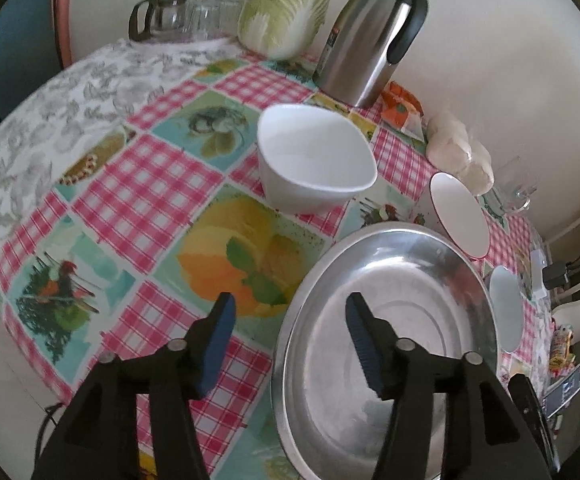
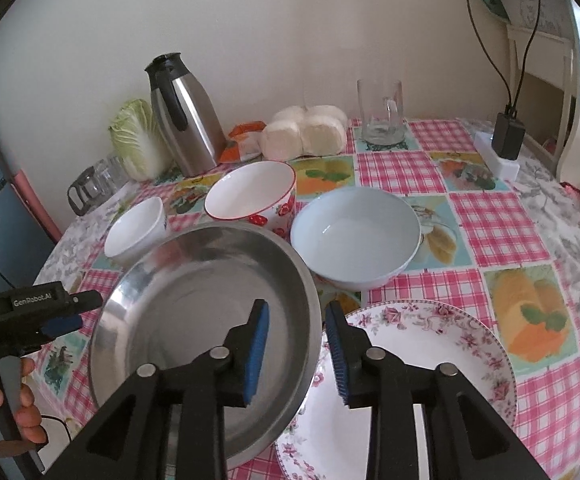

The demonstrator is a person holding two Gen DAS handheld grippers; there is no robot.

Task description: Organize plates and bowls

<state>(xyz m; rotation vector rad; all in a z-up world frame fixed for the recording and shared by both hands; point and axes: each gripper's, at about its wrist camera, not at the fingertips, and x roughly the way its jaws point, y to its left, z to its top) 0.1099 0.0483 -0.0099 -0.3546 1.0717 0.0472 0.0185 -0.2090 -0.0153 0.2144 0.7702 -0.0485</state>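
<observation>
Now the wide, shallow stainless-steel basin (image 2: pixel 201 320) sits with its near-right rim overlapping the flower-patterned white plate (image 2: pixel 442 364), its left part over the checked, fruit-printed cloth of the desk (image 1: pixel 129 184). Both tongs stand apart and clamp nothing: the right tongs (image 2: pixel 297 354) straddle the basin's right rim without their blue pads (image 2: pixel 259 352) pressing it, and the left tongs (image 1: pixel 290 344) straddle the opposite rim, one finger over the basin's floor and one outside over the cloth. Just beyond the basin stand the pale blue bowl (image 2: pixel 356 236), the strawberry-printed bowl with a red rim (image 2: pixel 251 196) and the small white bowl (image 2: pixel 135 226); a steel thermos jug (image 2: pixel 183 116), a napa cabbage (image 2: pixel 137 140), a glass mug (image 2: pixel 381 114) and wrapped white buns (image 2: pixel 304 132) line the wall behind. The basin looks just set down, so the step in hand is likely clearing away and choosing the next dish. To do it well, lift both tongs straight off so no pad snags the rim and tips the basin off the plate, then nest bowls largest first, gripping each by its rim and lowering it level.
</observation>
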